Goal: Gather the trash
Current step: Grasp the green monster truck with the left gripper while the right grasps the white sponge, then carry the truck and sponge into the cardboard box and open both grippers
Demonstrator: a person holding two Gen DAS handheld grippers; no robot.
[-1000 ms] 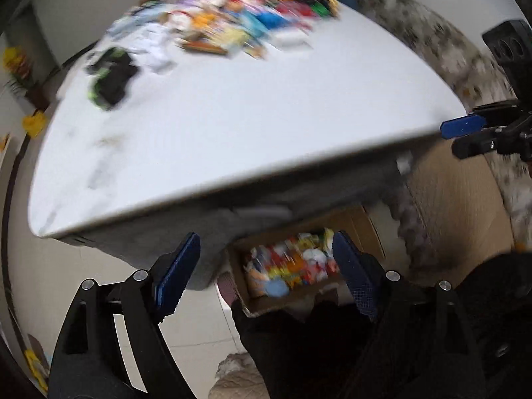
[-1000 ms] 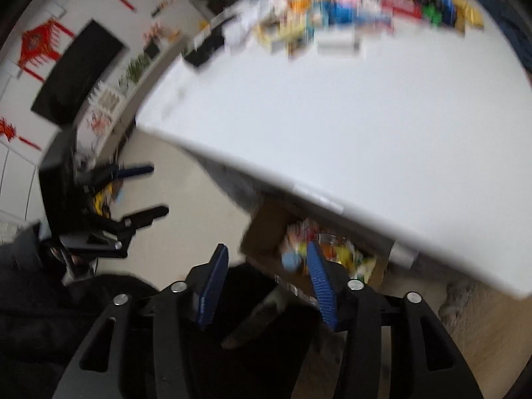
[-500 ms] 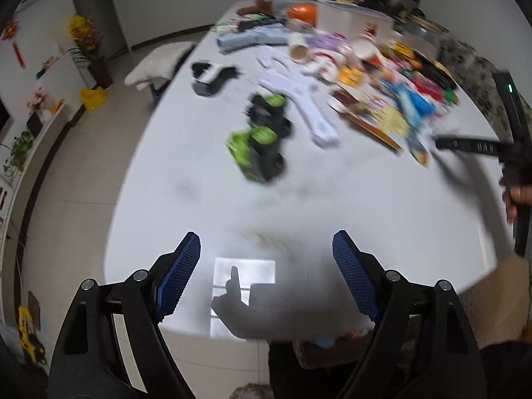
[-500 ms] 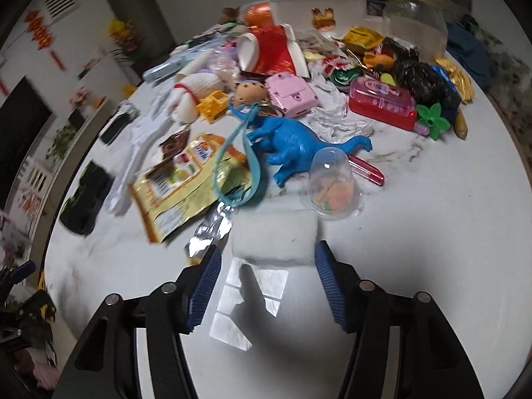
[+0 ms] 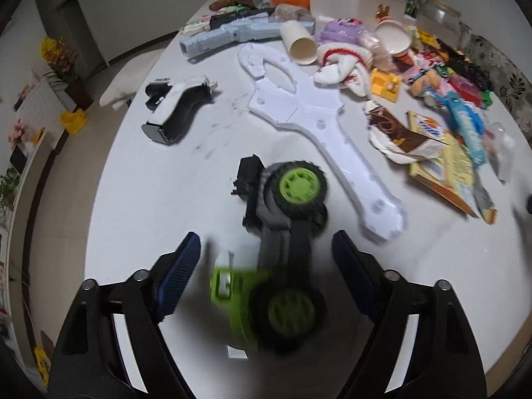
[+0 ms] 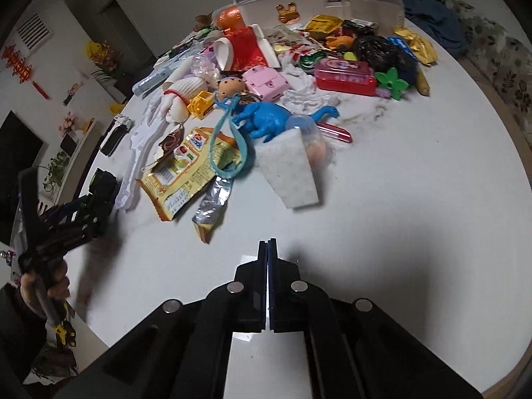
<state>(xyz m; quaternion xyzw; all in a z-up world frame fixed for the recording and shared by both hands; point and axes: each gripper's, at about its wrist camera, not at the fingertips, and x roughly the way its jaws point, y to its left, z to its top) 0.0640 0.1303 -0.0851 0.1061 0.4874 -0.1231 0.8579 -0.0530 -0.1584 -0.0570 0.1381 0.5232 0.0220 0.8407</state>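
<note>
Our left gripper (image 5: 266, 259) hovers with its jaws wide apart over the green-wheeled toy truck (image 5: 282, 232), which lies tipped on its side on the white worktop (image 5: 149, 199) between the blue pads without touching either. Our right gripper (image 6: 268, 249) has its jaws pressed together on nothing, low over a bare stretch of worktop. Just beyond it from the right view lie the things we judge to be trash: a crumpled silver wrapper (image 6: 212, 204) touching the yellow snack packet (image 6: 189, 169), with a white sponge-like block (image 6: 289, 169) on the other side of the wrapper. Behind the packet sits the blue dinosaur (image 6: 269, 118), its blue strap (image 6: 232, 143) draped across the packet. The risk we see is choosing wrongly: the left gripper is placed to close on the truck, a toy and probably not rubbish. The right gripper must open before it can take anything, and lifting the packet could snag the strap and drag the dinosaur, while the thin foil may slip from the pads.
</note>
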